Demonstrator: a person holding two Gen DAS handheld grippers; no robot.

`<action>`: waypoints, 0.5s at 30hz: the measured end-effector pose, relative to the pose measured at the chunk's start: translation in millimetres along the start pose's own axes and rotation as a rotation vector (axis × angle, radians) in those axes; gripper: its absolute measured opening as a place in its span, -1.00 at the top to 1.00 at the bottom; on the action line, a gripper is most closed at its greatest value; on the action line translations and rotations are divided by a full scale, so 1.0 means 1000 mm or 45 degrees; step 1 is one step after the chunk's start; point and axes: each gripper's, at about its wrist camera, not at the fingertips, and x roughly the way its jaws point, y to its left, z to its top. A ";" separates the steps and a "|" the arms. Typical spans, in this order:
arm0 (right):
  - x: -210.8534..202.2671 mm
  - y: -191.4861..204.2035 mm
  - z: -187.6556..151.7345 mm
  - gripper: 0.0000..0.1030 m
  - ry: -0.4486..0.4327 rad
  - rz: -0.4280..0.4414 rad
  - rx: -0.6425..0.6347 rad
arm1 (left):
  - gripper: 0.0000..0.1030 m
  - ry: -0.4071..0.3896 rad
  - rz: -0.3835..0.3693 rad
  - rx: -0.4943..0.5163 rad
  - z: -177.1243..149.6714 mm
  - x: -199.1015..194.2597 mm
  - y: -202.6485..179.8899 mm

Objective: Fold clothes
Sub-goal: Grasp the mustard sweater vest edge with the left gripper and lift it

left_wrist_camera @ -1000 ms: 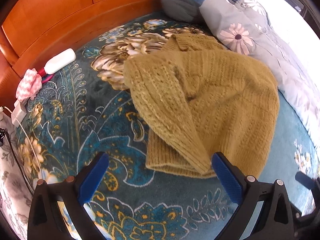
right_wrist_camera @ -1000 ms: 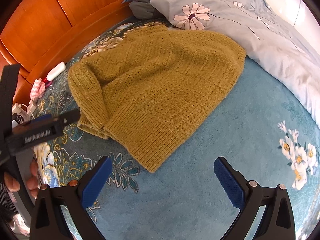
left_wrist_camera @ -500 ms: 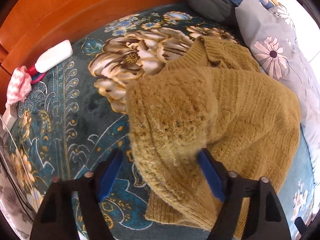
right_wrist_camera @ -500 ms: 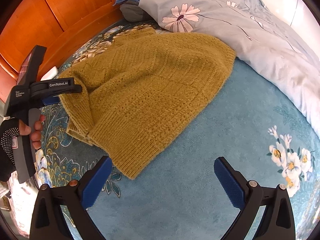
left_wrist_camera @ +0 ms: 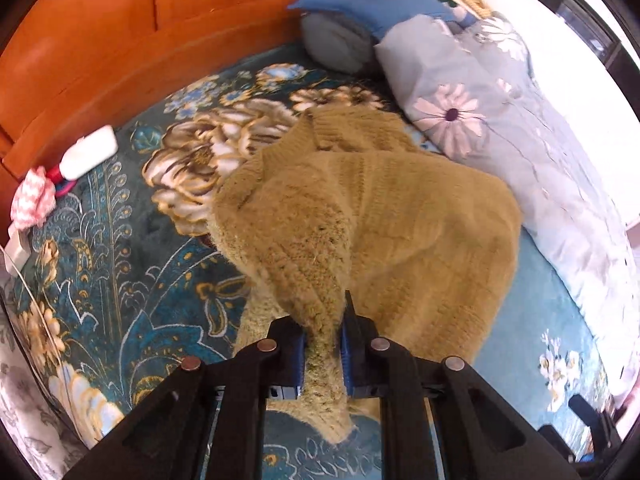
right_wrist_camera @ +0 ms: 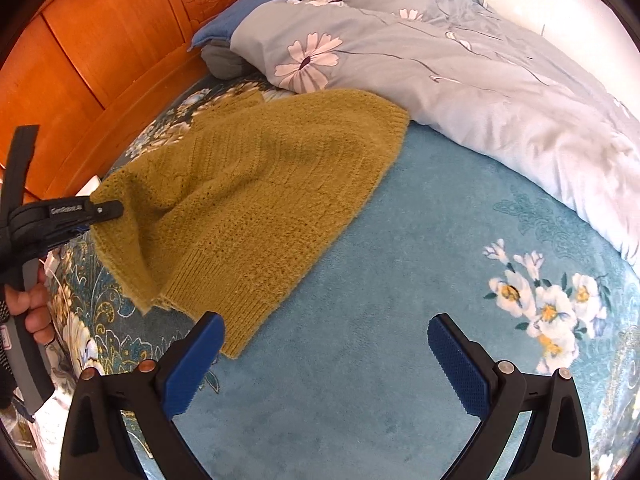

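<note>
A fold of the sweater (left_wrist_camera: pixel 360 216) is pinched between the two blue pads of the left gripper (left_wrist_camera: pixel 323 354), whose fingers are drawn almost together with only the thickness of the knit between them. The clamped part is a sleeve or side edge, lifted off the bed, with its end hanging past the pads toward the camera. In the right wrist view the same gripper (right_wrist_camera: pixel 102 210) is seen held level at the sweater's left edge, and the bare fingers of the hand (right_wrist_camera: pixel 34 312) are wrapped round its handle below.

The fingers of the right gripper (right_wrist_camera: pixel 324 364) are spread wide and nothing is held between them. It is held low over the bedspread (right_wrist_camera: pixel 400 280), its left pad just beside the ribbed hem of the sweater; whether they touch cannot be told.

One mustard knitted sweater is counted, lying mostly flat on the floral teal bedspread. One grey flowered quilt (right_wrist_camera: pixel 460 68) is bunched along its far side, touching it. One blue pillow (left_wrist_camera: pixel 372 4) and one grey pillow (left_wrist_camera: pixel 336 44) are stacked against the wooden headboard (left_wrist_camera: pixel 120 32). One white bottle (left_wrist_camera: pixel 90 152) and one pink-and-white cloth (left_wrist_camera: pixel 32 204) lie near the headboard, well apart from the sweater.
</note>
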 end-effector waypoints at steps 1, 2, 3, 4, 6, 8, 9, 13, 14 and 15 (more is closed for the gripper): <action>-0.005 -0.007 -0.001 -1.00 -0.008 -0.008 0.014 | 0.72 -0.016 -0.022 0.048 -0.001 -0.011 -0.011; -0.010 -0.016 -0.003 -1.00 -0.015 -0.019 0.030 | 0.72 -0.033 -0.044 0.096 -0.003 -0.023 -0.023; -0.015 -0.026 -0.003 -1.00 -0.022 -0.028 0.050 | 0.72 -0.050 -0.064 0.146 -0.007 -0.033 -0.035; -0.021 -0.037 -0.006 -1.00 -0.032 -0.038 0.072 | 0.72 -0.066 -0.085 0.208 -0.012 -0.043 -0.052; -0.035 -0.061 -0.013 -1.00 -0.056 -0.057 0.123 | 0.73 -0.087 -0.133 0.348 -0.025 -0.063 -0.091; -0.051 -0.088 -0.023 -1.00 -0.077 -0.084 0.172 | 0.73 -0.090 -0.187 0.459 -0.039 -0.077 -0.128; -0.059 -0.103 -0.028 -1.00 -0.087 -0.100 0.196 | 0.73 -0.082 -0.220 0.497 -0.047 -0.082 -0.145; -0.093 -0.162 -0.049 -1.00 -0.124 -0.163 0.293 | 0.73 -0.054 -0.348 0.647 -0.089 -0.104 -0.219; -0.102 -0.178 -0.053 -1.00 -0.133 -0.180 0.313 | 0.73 -0.049 -0.379 0.689 -0.102 -0.110 -0.238; -0.113 -0.195 -0.057 -1.00 -0.144 -0.201 0.330 | 0.73 -0.036 -0.415 0.718 -0.115 -0.116 -0.255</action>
